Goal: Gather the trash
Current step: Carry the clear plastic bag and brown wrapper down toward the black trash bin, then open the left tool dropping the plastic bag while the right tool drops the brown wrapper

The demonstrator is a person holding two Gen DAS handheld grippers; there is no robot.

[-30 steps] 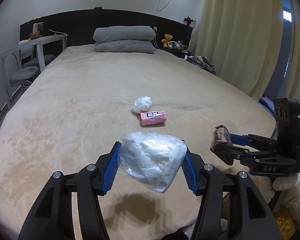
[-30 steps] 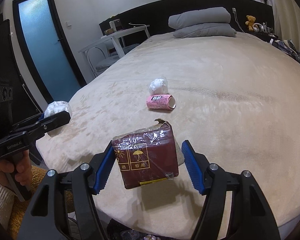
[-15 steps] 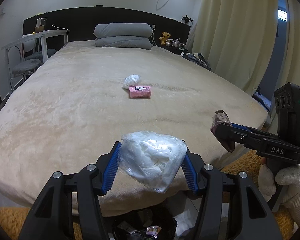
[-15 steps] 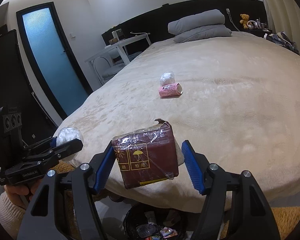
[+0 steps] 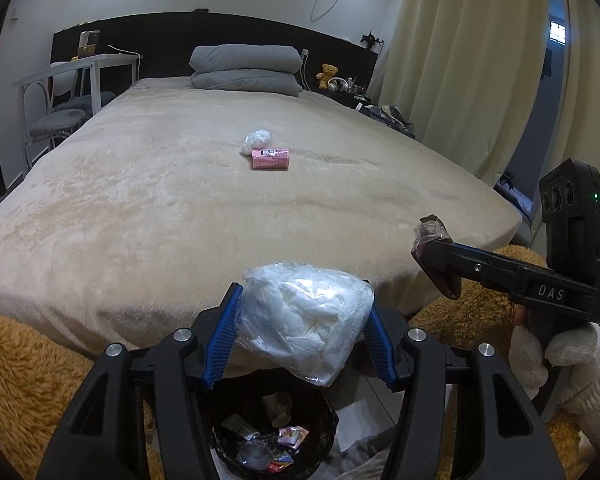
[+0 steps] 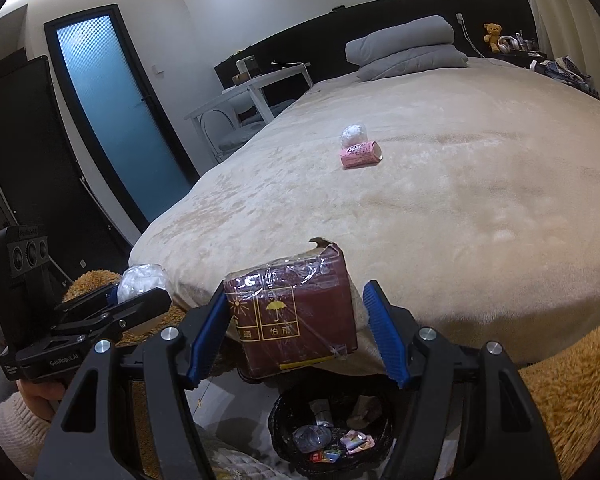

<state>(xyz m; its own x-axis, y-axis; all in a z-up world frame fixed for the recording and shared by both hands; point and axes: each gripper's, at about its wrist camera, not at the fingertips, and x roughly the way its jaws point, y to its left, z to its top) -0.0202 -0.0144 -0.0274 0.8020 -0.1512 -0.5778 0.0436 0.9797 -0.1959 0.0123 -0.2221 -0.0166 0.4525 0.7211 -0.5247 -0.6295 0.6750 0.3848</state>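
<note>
Two hand-held grippers were in play, each carrying one piece of trash. The left hand-held gripper (image 5: 302, 330) had its blue pads pressed narrow against both sides of a crumpled clear plastic bag (image 5: 304, 320), held in the air past the foot of the bed (image 5: 160, 208). The right hand-held gripper (image 6: 296, 330) carried a dark red wrapped packet (image 6: 296, 316): its left pad touched the packet, while a gap showed at the right pad. Both loads hung above a black trash bin (image 6: 332, 436) on the floor, already holding several scraps.

Two more pieces lay on the bed, touching each other near its middle: a pink carton (image 5: 270, 159) on its side and a small white plastic wad (image 5: 257, 139) just behind it. Two grey pillows (image 5: 246, 68) were stacked at the headboard.

Only the right wrist view showed the blue glass door (image 6: 112, 120) and the person's bare fingers under the left tool. Only the left wrist view showed the cream curtains (image 5: 460, 60) and a white-gloved hand (image 5: 556, 356) gripping the right tool.
</note>
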